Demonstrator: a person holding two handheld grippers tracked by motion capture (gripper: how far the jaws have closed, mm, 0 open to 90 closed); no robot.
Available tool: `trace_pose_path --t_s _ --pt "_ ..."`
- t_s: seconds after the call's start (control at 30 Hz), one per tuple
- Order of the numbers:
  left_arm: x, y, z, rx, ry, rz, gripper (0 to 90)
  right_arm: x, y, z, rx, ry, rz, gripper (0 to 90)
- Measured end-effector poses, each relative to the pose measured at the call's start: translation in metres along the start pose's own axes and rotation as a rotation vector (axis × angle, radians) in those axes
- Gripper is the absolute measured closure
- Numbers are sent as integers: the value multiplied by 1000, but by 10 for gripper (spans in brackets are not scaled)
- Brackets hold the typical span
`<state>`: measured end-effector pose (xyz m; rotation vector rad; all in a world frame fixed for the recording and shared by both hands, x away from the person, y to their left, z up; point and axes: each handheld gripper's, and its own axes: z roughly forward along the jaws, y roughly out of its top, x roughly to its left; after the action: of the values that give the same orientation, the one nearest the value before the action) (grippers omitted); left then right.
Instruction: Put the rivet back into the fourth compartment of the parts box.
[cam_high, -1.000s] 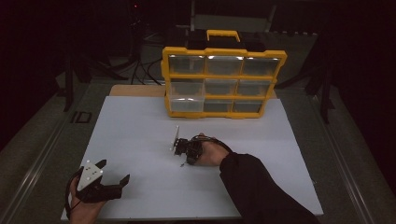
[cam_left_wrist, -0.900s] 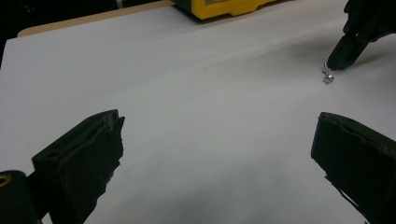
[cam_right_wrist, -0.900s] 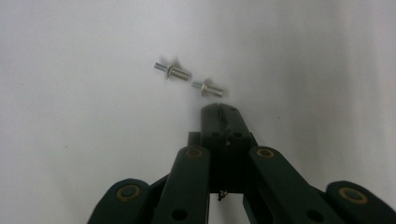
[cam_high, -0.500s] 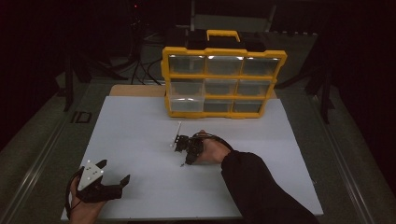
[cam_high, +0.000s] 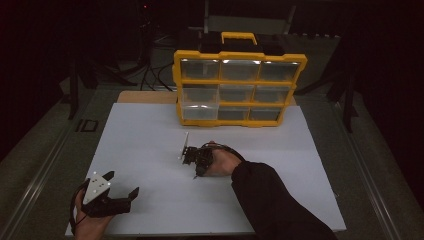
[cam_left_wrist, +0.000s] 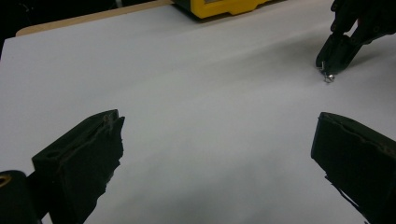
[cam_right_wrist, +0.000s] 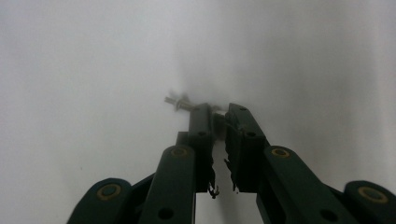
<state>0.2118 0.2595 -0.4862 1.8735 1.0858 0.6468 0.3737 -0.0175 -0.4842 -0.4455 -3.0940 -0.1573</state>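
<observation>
The right gripper's (cam_right_wrist: 219, 114) black jaws have just been closing and now pinch a small metal screw (cam_right_wrist: 180, 101) at their very tips, nearly together. The screw is pale and shiny, with a thin shank; in the right gripper view it sticks out sideways from the left jaw, its long axis across the jaws, roughly level with the white sheet (cam_high: 150, 150). From the left gripper view the same screw (cam_left_wrist: 328, 77) shows as a small glinting speck at the tip of the right gripper (cam_left_wrist: 332, 59), just at the sheet's surface.

Against the earlier frames, the right gripper (cam_high: 196, 159) has barely shifted; it sits near the middle of the sheet, a little toward the far edge, with its thin white plate tilted upward as before. The person's dark sleeve (cam_high: 270, 200) comes in from the near right corner.

The left gripper (cam_high: 107, 197) has not moved either: it rests near the near left corner of the sheet, its jaws wide apart with nothing between them. In its own view the blunt, matte black pads (cam_left_wrist: 88, 154) stand over bare smooth sheet.

At the far edge stands a yellow plastic organiser case (cam_high: 235, 87) with a carry handle and a grid of clear drawers facing the person. A tan wooden board (cam_high: 145, 97) shows from under the sheet's far left edge.
</observation>
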Motion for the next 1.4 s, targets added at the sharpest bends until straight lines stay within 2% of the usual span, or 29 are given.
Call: trace_pose_path --t_s 0.23,0.4,0.63,0.87,1.17,1.3,1.37,1.4 --pt "0 0 0 0 0 0 28 0 -2 -4 -21 -8 -2 812" --pt "0 0 0 1 1 -2 28 1 -5 -13 -37 -29 -12 812" --pt "0 0 0 2 2 -4 28 -8 -13 -37 -111 -45 12 812" --pt "0 0 0 1 3 -3 28 -15 -21 -69 -222 -71 48 812" --pt "0 0 0 0 5 -3 28 -22 -32 -105 -439 -119 92 813" --pt "0 0 0 0 5 -3 28 -25 -38 -117 -523 -156 118 813" --pt "0 0 0 0 5 -2 28 -25 -39 -119 -539 -167 126 813" --pt "0 0 0 0 5 -2 28 -27 -41 -124 -581 -180 137 813"
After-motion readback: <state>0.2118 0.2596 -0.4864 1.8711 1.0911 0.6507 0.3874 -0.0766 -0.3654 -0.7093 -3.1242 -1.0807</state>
